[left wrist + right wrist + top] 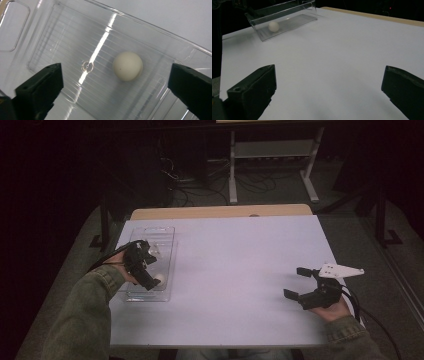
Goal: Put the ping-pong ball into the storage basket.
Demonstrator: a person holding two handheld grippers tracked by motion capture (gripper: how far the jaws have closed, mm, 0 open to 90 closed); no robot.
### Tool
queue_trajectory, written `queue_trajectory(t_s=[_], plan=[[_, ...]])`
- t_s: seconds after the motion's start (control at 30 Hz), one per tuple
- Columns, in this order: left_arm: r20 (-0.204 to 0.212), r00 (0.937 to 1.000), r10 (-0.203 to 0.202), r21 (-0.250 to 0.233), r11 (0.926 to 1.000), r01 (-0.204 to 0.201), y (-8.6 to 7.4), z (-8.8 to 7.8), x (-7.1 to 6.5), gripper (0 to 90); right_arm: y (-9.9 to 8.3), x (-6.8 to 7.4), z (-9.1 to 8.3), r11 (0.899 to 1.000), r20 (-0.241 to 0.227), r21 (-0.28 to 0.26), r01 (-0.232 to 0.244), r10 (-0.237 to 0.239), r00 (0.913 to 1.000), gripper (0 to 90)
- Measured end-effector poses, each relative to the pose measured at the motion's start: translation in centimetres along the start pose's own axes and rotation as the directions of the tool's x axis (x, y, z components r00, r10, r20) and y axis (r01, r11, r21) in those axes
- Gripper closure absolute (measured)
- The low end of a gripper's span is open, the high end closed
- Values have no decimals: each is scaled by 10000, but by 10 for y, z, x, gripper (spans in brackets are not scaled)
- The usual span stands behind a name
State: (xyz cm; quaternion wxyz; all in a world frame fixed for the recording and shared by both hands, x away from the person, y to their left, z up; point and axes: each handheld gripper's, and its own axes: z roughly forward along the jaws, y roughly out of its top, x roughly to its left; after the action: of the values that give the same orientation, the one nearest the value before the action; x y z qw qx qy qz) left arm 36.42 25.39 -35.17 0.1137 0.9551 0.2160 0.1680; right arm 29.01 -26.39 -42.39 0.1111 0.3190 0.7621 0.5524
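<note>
A clear plastic tray [162,236] lies on the left part of the white table [235,270]. A white ball [160,279] rests inside it near its front end. My left gripper [149,265] hovers over the tray, open. In the left gripper view the ball [127,66] sits on the ribbed tray floor [75,37] between the wide-apart jaws of my left gripper [116,83], nearer the right one and untouched. My right gripper [296,282] is open above the bare table at the right, holding nothing. Its own view has the right gripper [329,80] facing the far tray [287,15] and ball [273,26].
A wooden strip [220,211] edges the table's far side. Beyond it stand a white metal frame [272,155] and cables on the floor [200,185]. Black stands [382,215] flank the table. Wide bare table surface lies between the two grippers.
</note>
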Motion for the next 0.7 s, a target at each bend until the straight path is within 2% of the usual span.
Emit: queue_trajectory(t_s=[0.27, 0.43, 0.5, 0.7], plan=[[-59, 9985, -548, -837, 9950, 541, -9, -10, -2, 0, 0, -1, 0, 10000, 30, -20, -72, 72, 10000, 0], [-151, 9968, -780, -1614, 9841, 745, -16, -16, -8, 0, 0, -1, 0, 10000, 45, -13, -82, 82, 10000, 0], [-147, 9953, -956, -1909, 9774, 911, -19, -16, -10, 0, 0, -1, 0, 10000, 56, -18, -62, 62, 10000, 0], [-98, 9926, -1209, -2201, 9686, 1158, -27, -12, -14, 0, 0, -2, -1, 9999, 107, -16, -104, 104, 9999, 0]])
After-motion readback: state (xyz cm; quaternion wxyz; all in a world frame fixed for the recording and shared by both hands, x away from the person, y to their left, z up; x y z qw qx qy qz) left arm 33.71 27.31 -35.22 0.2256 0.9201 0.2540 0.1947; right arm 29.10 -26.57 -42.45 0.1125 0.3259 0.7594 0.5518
